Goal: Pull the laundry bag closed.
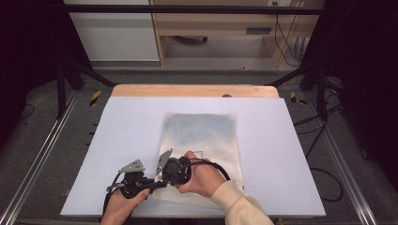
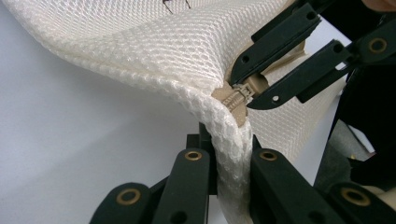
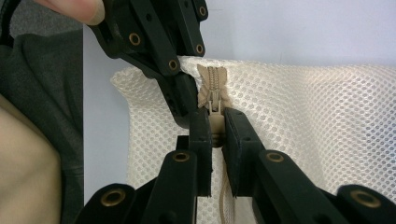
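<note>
Mesh bag [image 1: 201,140] zipped, corner pinched, zipper pull [image 3: 215,122] clamped.

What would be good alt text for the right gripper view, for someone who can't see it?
The right tongs are shut on the tan zipper pull at the corner of a cream mesh bag. The left tongs, coming in from the upper left, are shut on the bag's edge right beside the zipper. The bag lies on a white table.

White table top [image 1: 131,126], wooden desk [image 1: 216,23]
</note>
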### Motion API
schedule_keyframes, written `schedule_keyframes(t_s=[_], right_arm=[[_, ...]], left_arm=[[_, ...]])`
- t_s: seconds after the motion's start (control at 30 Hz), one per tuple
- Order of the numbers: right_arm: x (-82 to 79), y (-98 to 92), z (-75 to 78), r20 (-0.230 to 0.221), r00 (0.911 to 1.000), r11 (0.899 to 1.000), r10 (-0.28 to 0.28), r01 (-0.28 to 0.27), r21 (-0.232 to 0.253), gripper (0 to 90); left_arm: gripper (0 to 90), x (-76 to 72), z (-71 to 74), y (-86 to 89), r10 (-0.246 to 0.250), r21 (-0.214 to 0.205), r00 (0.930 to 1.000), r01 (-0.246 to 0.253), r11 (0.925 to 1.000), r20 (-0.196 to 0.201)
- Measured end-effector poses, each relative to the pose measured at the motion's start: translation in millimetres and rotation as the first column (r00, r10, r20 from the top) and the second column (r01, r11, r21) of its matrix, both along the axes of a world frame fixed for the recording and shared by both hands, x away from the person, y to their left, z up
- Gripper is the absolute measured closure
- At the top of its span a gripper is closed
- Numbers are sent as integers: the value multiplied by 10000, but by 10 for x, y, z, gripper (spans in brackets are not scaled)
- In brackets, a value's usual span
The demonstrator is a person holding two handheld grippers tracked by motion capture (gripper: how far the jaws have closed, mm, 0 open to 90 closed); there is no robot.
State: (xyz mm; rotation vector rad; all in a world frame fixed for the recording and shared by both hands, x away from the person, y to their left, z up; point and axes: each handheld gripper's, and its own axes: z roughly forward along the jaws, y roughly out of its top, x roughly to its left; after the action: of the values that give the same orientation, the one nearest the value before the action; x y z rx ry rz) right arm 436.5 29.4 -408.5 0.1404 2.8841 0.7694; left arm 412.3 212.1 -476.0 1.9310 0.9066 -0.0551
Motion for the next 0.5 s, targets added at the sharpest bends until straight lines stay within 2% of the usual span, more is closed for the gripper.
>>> schedule_keyframes(t_s=[0.1,0.17,0.4,0.5], right_arm=[[-4,-1,-3,22,10000,10000,-11,11,-39,825],[-16,-3,-5,4,10000,10000,-52,52,-16,825],[-19,2,-1,87,10000,10000,-39,39,33,824],[-19,-6,-12,15,10000,10000,-65,65,47,825]], left_arm=[[871,2,-8,-5,-7,69,10000,7,10000,-39],[868,8,-39,-19,-1,308,10000,3,9995,-73],[870,4,-59,-51,-233,720,9997,237,9971,-74],[871,9,-56,-40,-262,653,9996,269,9975,-112]])
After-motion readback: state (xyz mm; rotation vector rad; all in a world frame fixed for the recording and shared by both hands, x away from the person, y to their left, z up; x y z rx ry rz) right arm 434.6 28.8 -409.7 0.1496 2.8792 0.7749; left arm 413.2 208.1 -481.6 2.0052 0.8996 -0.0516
